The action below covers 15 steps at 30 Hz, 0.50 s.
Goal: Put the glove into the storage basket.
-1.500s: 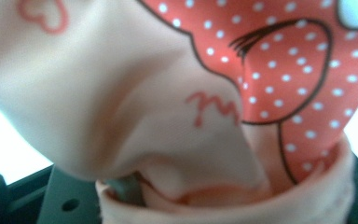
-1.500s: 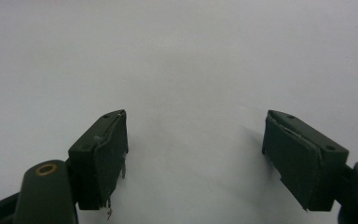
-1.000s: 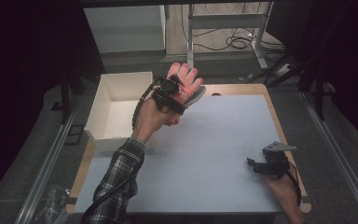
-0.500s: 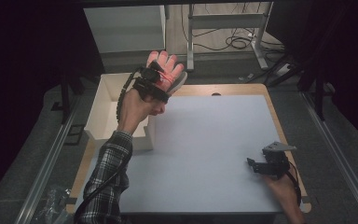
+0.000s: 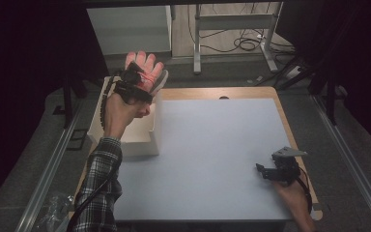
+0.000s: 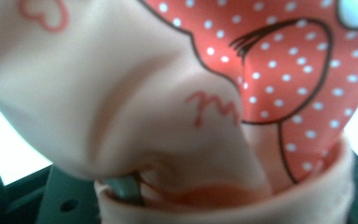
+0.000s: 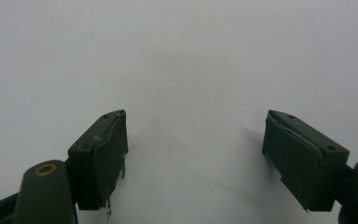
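**A:** What is the left gripper (image 5: pixel 134 84) doing?

**B:** In the high view it is raised at about eleven o'clock of the table, above the far end of an open white box (image 5: pixel 125 140). Its jaws are clamped on a pale pink glove (image 5: pixel 147 72) printed with a red, white-dotted pattern. The glove's fingers stand up beyond the gripper, toward twelve o'clock.

**A:** What does the left gripper view show?

**B:** The glove (image 6: pixel 191 102) very close, blurred. The cuff bunches at six o'clock, where the jaws pinch it. A red patch with white dots lies toward one o'clock.

**A:** And the right gripper (image 5: pixel 270 172)?

**B:** It sits low at about five o'clock of the table, on the pale blue mat (image 5: pixel 212 145), pointing toward nine o'clock. In the right gripper view its jaws stand wide apart with nothing between them, only bare mat (image 7: pixel 191 70) ahead.

**A:** How far apart are the two grippers?

**B:** Well apart, at opposite corners. A checked sleeve (image 5: pixel 99 193) covers the left forearm.
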Available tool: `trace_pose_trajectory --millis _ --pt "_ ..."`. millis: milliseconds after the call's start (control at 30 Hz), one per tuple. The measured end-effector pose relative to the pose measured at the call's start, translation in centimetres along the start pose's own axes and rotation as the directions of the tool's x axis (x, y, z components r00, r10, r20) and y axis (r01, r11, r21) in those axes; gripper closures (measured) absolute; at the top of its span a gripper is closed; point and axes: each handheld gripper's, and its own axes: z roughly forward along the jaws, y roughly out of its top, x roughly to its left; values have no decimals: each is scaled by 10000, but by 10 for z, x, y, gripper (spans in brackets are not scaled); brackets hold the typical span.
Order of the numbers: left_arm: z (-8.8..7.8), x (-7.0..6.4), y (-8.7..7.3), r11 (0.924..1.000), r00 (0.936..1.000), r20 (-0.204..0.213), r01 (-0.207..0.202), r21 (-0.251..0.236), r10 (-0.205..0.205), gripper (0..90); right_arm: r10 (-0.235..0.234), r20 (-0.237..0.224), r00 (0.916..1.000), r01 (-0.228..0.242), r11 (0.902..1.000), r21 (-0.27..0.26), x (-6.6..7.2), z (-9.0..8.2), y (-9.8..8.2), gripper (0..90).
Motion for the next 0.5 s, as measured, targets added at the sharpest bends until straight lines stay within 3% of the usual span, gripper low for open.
trace_pose_trajectory --millis 167,300,500 --pt "3 20 -11 9988 9981 -384 480 -40 -481 383 3 -2 10000 -3 10000 2 0 0 0 222" --pt "9 28 -16 9976 9964 -494 689 18 -687 382 5 -1 10000 -5 10000 2 0 0 0 222" --pt "29 34 -24 9951 9940 -483 987 99 -981 380 8 -2 10000 -8 10000 3 0 0 0 222"
